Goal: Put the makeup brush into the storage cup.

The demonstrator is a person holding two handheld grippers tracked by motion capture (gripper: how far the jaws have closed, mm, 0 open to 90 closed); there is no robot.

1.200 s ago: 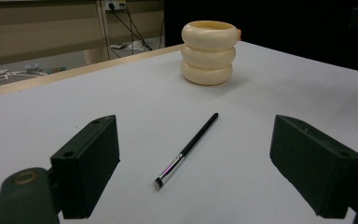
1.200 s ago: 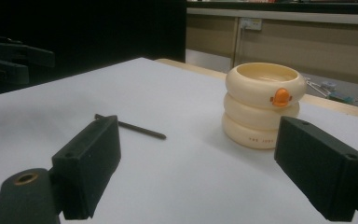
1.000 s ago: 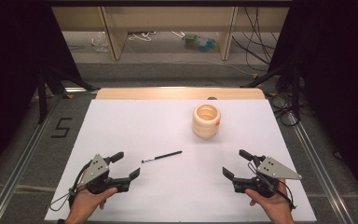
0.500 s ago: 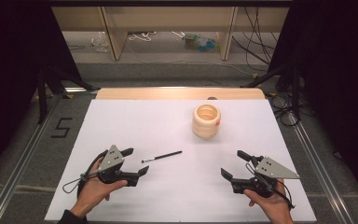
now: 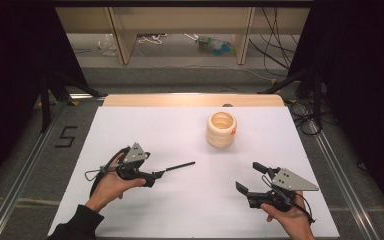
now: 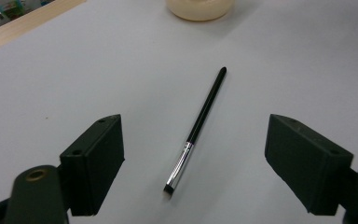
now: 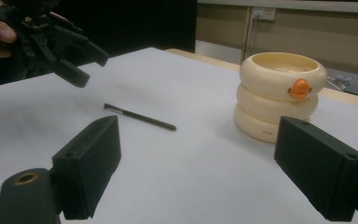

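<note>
A thin black brush with a silver ferrule lies flat on the white table. My left gripper hovers just left of its ferrule end, held by a hand. Its jaws have just been closing a little and still stand wide. In the left gripper view the brush lies on the table ahead between the two jaws, untouched by either. My right gripper rests open at the front right with nothing in it. A cream ribbed cup with an orange duck bill stands upright beyond the brush.
A wooden strip runs along the table's far edge. Metal rails flank the table on both sides. Behind it are shelf legs and cables on the floor. In the right gripper view the cup stands ahead to the right.
My left gripper has moved right and a little up, from the front left to the brush's near end. The right gripper, brush and cup have stayed put.
</note>
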